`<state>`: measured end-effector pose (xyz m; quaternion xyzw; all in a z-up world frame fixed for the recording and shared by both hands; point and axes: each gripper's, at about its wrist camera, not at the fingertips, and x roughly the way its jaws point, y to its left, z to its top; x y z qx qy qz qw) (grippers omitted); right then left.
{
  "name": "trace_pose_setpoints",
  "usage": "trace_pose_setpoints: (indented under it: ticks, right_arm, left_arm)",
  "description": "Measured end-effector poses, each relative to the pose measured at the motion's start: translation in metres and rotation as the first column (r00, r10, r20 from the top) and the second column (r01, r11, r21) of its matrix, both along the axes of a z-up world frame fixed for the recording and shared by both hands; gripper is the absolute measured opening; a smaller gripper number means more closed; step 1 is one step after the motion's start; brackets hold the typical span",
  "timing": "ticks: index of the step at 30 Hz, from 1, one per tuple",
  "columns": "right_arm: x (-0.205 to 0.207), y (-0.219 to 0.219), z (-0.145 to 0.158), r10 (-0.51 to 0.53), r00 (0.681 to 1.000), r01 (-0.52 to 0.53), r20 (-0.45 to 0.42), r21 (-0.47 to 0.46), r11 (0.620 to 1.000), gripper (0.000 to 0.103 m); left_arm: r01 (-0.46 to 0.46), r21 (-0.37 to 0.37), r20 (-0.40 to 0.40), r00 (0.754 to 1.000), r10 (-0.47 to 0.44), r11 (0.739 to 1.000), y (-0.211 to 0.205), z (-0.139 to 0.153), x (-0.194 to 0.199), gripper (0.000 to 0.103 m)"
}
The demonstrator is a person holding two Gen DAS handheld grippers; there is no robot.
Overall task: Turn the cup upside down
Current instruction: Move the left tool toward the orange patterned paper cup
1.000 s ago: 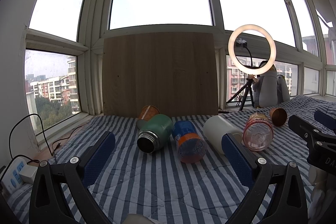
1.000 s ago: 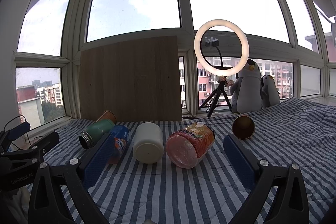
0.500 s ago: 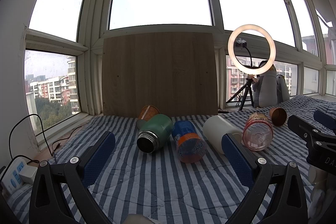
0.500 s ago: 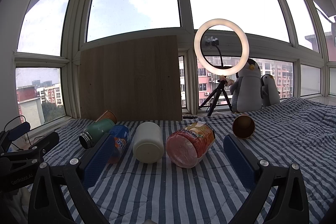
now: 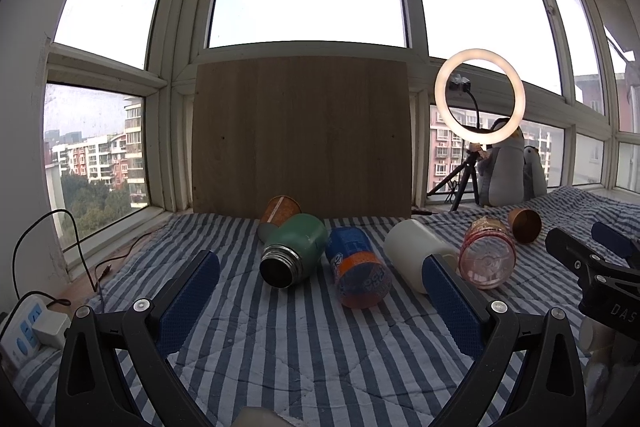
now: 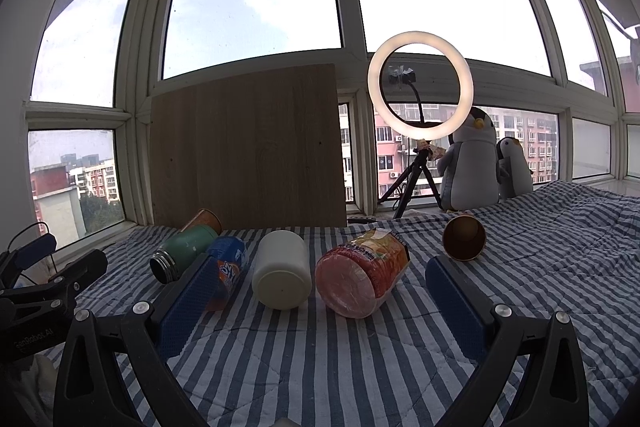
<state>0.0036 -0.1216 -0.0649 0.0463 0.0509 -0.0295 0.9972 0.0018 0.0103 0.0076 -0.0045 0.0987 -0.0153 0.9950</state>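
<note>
Several cups and bottles lie on their sides in a row on the striped blanket [image 5: 280,347]. From the left: an orange paper cup [image 5: 280,209], a green flask [image 5: 294,253], a blue-orange bottle [image 5: 358,273], a white cup [image 5: 416,253], a pink clear jar [image 5: 486,259] and a brown cup [image 5: 525,225]. The right wrist view shows the same row: green flask [image 6: 182,253], white cup [image 6: 282,275], pink jar [image 6: 362,277], brown cup [image 6: 464,238]. My left gripper [image 5: 320,279] and right gripper [image 6: 320,279] are both open and empty, short of the row.
A wooden board [image 5: 302,135] leans on the window behind the row. A ring light on a tripod [image 6: 420,87] and two plush penguins [image 6: 470,163] stand at the back right. A power strip with cables [image 5: 24,331] lies at the left edge.
</note>
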Motion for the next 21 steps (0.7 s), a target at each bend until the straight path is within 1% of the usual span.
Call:
trace_pose_setpoints:
  ticks: [2, 3, 7, 9, 11, 13, 17, 19, 21]
  right_arm:
    - [0.000, -0.001, -0.001, 0.002, 1.000, -0.002, -0.006, 0.005, 1.000, 0.102]
    - [0.000, -0.003, 0.001, 0.003, 1.000, -0.003, -0.007, 0.010, 1.000, 0.102]
    - [-0.002, -0.005, 0.003, 0.013, 1.000, -0.012, -0.010, 0.024, 1.000, 0.102]
    - [-0.002, -0.006, 0.003, 0.022, 1.000, -0.022, -0.012, 0.030, 0.999, 0.102]
    - [-0.002, -0.007, 0.005, 0.028, 1.000, -0.027, -0.012, 0.034, 0.999, 0.102]
    - [-0.003, -0.008, 0.005, 0.029, 0.999, -0.029, -0.014, 0.041, 0.999, 0.102]
    - [-0.001, -0.013, 0.006, 0.032, 0.999, -0.030, -0.024, 0.067, 0.997, 0.102]
    - [0.000, -0.016, 0.006, 0.030, 0.999, -0.028, -0.029, 0.078, 0.997, 0.102]
    - [0.000, -0.018, 0.006, 0.031, 0.999, -0.028, -0.031, 0.086, 0.996, 0.102]
  left_arm:
    - [-0.012, -0.012, -0.006, 1.000, 0.012, 1.000, 0.009, 0.004, 0.001, 0.103]
    - [-0.016, -0.006, -0.011, 1.000, 0.016, 1.000, 0.013, 0.006, 0.002, 0.103]
    - [-0.037, 0.059, -0.040, 0.998, 0.039, 0.998, 0.025, 0.015, 0.014, 0.103]
    - [-0.034, 0.075, -0.081, 0.996, 0.040, 0.997, 0.032, 0.020, 0.024, 0.103]
    - [-0.013, 0.067, -0.138, 0.990, 0.022, 0.998, 0.040, 0.024, 0.037, 0.103]
    - [0.015, 0.049, -0.196, 0.981, -0.005, 0.999, 0.048, 0.030, 0.053, 0.103]
    - [0.052, 0.050, -0.284, 0.958, -0.036, 0.997, 0.055, 0.045, 0.092, 0.103]
    - [0.078, 0.046, -0.331, 0.942, -0.059, 0.996, 0.054, 0.049, 0.114, 0.103]
    - [0.097, 0.027, -0.381, 0.921, -0.079, 0.995, 0.054, 0.051, 0.137, 0.103]
